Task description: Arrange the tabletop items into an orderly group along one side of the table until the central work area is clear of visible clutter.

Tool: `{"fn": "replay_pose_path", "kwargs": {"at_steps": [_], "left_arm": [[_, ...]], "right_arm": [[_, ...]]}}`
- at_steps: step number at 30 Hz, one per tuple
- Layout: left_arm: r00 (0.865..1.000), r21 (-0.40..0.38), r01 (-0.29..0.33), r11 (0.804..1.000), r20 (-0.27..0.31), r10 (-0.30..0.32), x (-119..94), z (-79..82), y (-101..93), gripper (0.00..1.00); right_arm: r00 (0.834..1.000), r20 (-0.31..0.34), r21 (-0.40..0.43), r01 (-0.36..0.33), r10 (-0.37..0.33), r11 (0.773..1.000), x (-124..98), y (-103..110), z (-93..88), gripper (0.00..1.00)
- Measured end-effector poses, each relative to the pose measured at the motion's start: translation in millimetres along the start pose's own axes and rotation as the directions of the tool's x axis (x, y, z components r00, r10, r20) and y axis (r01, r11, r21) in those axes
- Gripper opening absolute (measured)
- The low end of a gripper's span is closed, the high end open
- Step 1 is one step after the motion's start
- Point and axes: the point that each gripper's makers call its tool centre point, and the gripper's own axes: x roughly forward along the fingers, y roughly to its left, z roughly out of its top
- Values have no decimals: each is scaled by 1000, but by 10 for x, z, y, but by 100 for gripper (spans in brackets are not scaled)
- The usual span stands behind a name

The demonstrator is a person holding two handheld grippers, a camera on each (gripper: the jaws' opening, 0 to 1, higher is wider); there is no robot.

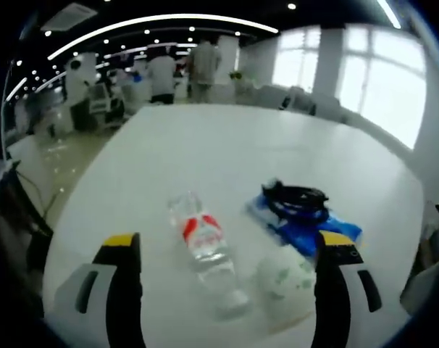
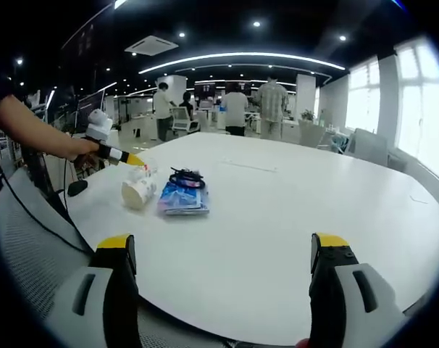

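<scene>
The left gripper [image 1: 227, 279], jaws apart, is hovering over a plastic water bottle [image 1: 203, 246] lying near the table [image 2: 292, 210] edge, beside a white cup [image 1: 285, 277] and blue packet [image 1: 306, 223]. The right gripper [image 2: 223, 290] is standing wide apart, holding nothing.

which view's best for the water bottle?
Left gripper view: the water bottle lies on its side between that claw's open jaws, red label clear, beside a white cup. In the right gripper view it is far off, largely hidden behind the cup near the left claw.
</scene>
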Motion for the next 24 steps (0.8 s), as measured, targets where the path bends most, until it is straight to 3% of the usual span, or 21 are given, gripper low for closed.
{"fn": "replay_pose_path", "kwargs": {"at_steps": [9,24], "left_arm": [[998,-85,-8,996,-66,2,189,-85,83,99],[979,-86,-54,995,-199,36,446,-271,172,94]], "right_arm": [[1000,-6,3,5,-5,1000,5,-13,-17,100],[999,-25,7,22,-21,1000,14,-47,-50,99]]}}
